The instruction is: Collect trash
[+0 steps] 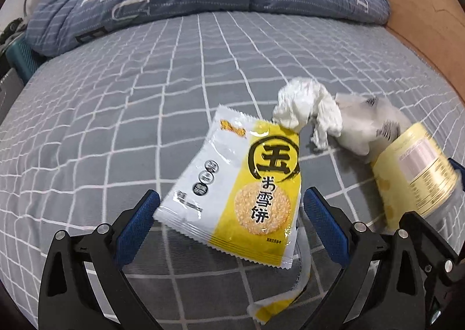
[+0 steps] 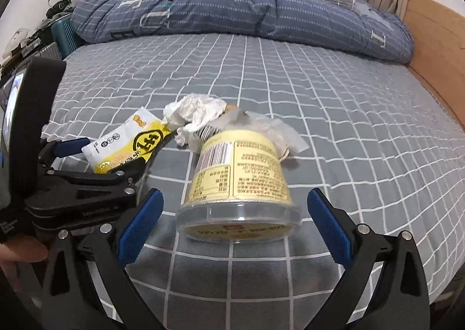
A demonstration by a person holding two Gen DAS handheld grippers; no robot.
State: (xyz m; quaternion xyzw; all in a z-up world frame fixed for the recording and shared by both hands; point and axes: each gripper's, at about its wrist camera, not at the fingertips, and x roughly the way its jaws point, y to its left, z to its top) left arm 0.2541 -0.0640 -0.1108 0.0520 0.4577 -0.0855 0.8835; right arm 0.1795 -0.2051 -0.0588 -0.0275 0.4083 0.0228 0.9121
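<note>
Your left tongs (image 1: 231, 203) gape wide around the wrapper (image 1: 237, 190); your right tongs (image 2: 235, 205) gape around the cup (image 2: 238, 181) on the bed (image 2: 319, 114).

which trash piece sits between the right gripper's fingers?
The yellow cup, lying on its side with its clear lid toward the open right gripper. The snack wrapper and tissue lie farther left.

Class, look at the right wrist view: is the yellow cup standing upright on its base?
No, the yellow cup lies tipped on the bed, its clear lid facing the camera.
</note>
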